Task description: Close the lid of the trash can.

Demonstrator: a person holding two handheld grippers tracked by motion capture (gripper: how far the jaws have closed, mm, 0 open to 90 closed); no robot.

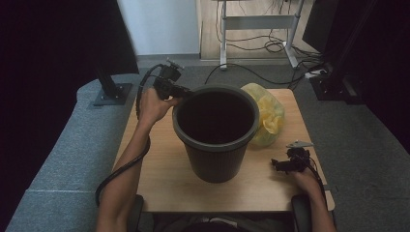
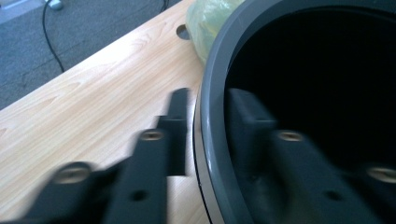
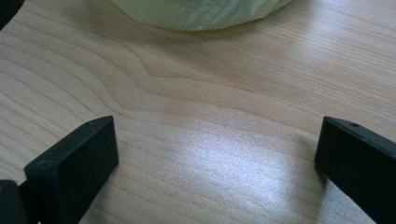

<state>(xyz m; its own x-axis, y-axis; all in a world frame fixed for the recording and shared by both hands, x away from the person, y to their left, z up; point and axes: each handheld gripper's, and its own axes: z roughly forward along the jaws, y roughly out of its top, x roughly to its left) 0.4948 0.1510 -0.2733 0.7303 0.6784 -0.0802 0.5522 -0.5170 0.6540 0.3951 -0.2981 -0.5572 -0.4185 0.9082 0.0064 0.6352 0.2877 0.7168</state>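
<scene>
- standing upright near the middle of the wooden table, the dark grey bucket is the landmark here; its round mouth faces up and its inside is dark.
- the left gripper is at the bucket's rim, on the far left side of it in the high view, held in the person's left hand.
- in the left gripper view the rim runs between the two black jaws: one jaw is outside the bucket over the table, the other is inside the dark mouth.
- a narrow gap shows between the outer jaw and the rim, so the jaws straddle the rim rather than pinch it; the frame is blurred and i cannot tell whether the inner jaw touches the wall.
- the right gripper lies low over the table to the right of the bucket, well apart from it, in the person's right hand.
- in the right gripper view its jaws stand wide apart with bare wood between them and nothing held.
- a yellow plastic bag sits just behind and to the right of the bucket, pressed against its side in the high view.
- the bag also shows beyond the rim in the left gripper view and ahead of the open jaws in the right gripper view.
- a black cable trails from the left gripper along the forearm, left of the bucket.
</scene>
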